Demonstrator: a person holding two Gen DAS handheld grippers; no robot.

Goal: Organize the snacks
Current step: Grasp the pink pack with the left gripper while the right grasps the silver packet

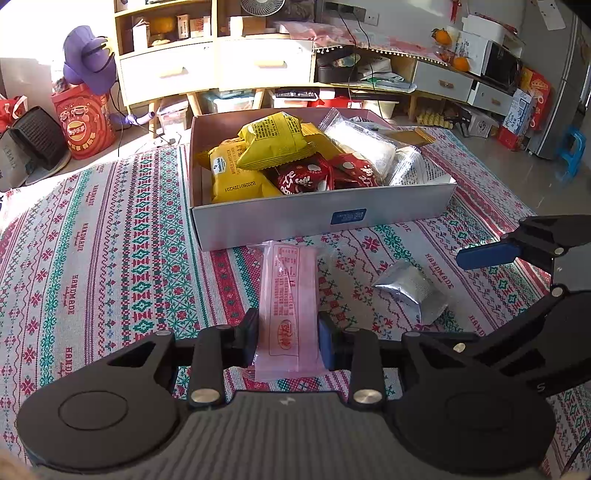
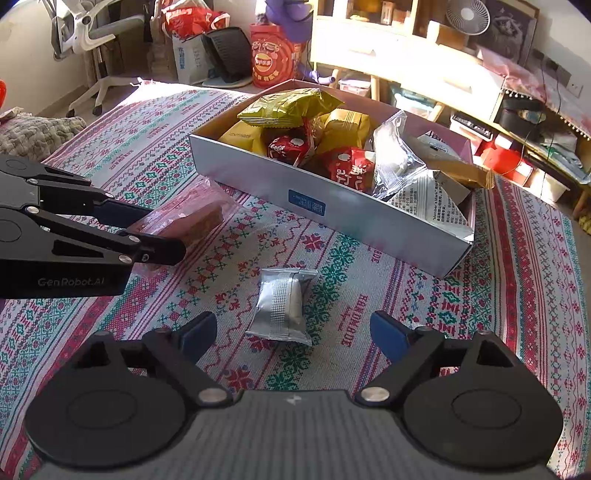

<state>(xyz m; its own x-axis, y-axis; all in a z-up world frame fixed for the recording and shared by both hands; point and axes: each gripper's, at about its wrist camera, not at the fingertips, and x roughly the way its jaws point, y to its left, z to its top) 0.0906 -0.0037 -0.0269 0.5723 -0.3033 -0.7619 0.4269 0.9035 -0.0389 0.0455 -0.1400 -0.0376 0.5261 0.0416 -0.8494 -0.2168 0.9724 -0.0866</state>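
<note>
My left gripper (image 1: 288, 341) is shut on a long pink snack bar (image 1: 290, 306), which lies on the patterned cloth just in front of the box. The same bar (image 2: 188, 219) shows from the side in the right wrist view, clamped between the left gripper's fingers (image 2: 162, 251). A small silver snack packet (image 2: 282, 306) lies on the cloth, and my right gripper (image 2: 293, 334) stands open with its blue pads on either side of the packet's near end, not touching it. The silver packet (image 1: 412, 290) also appears right of the pink bar. A white cardboard box (image 1: 321, 218) holds several yellow, red and clear snack packs.
The patterned tablecloth (image 1: 110, 258) covers the table. The box (image 2: 332, 206) stands behind both loose snacks. Beyond the table stand drawers and shelves (image 1: 218, 66), a red bucket (image 1: 83, 122) and an office chair (image 2: 92, 33).
</note>
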